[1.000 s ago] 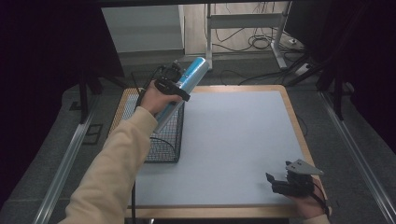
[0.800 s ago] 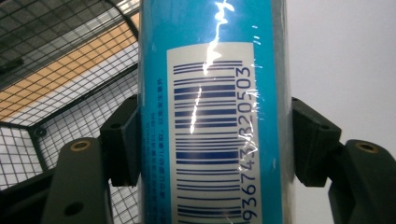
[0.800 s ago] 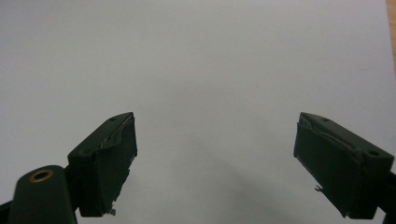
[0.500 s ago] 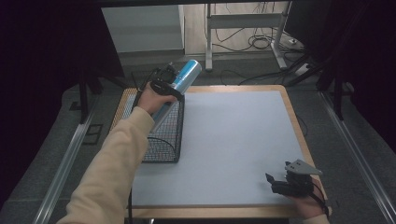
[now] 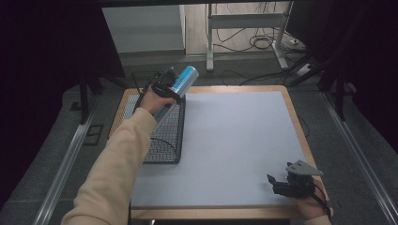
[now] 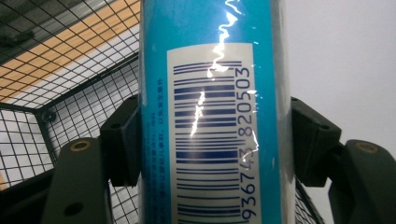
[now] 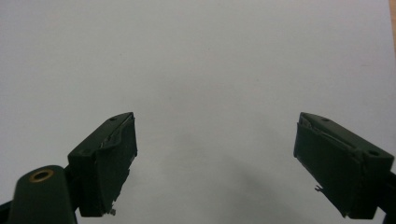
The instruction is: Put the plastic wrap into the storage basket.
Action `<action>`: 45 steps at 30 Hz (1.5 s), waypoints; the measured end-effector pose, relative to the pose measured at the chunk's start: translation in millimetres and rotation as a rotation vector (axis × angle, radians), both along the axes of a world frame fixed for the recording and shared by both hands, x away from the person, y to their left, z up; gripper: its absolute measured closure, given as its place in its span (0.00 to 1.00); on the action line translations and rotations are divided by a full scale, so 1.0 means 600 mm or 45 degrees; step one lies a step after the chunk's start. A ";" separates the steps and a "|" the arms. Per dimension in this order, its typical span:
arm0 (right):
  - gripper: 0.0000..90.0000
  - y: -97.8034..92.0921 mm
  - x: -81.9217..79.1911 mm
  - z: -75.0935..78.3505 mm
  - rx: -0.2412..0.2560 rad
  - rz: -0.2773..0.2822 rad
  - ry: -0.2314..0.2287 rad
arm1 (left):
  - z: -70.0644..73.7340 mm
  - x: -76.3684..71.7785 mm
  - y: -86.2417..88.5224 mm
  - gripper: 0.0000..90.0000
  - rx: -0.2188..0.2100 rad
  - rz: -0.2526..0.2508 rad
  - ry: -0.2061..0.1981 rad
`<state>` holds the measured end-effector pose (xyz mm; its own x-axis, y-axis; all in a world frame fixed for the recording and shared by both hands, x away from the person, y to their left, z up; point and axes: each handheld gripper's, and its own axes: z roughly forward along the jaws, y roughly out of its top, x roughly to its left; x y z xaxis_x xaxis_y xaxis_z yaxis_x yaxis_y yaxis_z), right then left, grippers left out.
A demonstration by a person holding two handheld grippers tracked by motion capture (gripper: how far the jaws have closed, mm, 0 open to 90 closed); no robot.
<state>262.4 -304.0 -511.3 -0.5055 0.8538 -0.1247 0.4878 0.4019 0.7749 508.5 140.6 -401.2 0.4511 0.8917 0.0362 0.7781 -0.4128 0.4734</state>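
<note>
My left gripper [image 5: 165,89] is clamped on the blue tube [image 5: 180,82], jaws pressing its two sides, barcode label facing the left gripper view; the tube is held tilted in the air over the far end of the black wire basket [image 5: 162,140], its capped end pointing away from me and up; it touches neither mesh nor table as far as I can tell; the basket sits along the left edge of the pale table mat [image 5: 234,140], and I see nothing lying in it; judgement: pick-up is done, carry is nearly done, what is left is lowering the tube inside the basket walls and letting go; mat centre is bare; at the near right corner my right gripper [image 5: 281,183] rests low by the table edge, jaws spread wide with nothing between them, pointed across the mat; it seems idle for this step.
</note>
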 end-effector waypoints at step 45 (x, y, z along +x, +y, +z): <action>0.15 0.004 -0.002 -0.002 -0.024 0.011 -0.001 | -0.064 0.017 0.010 0.35 0.173 0.038 0.070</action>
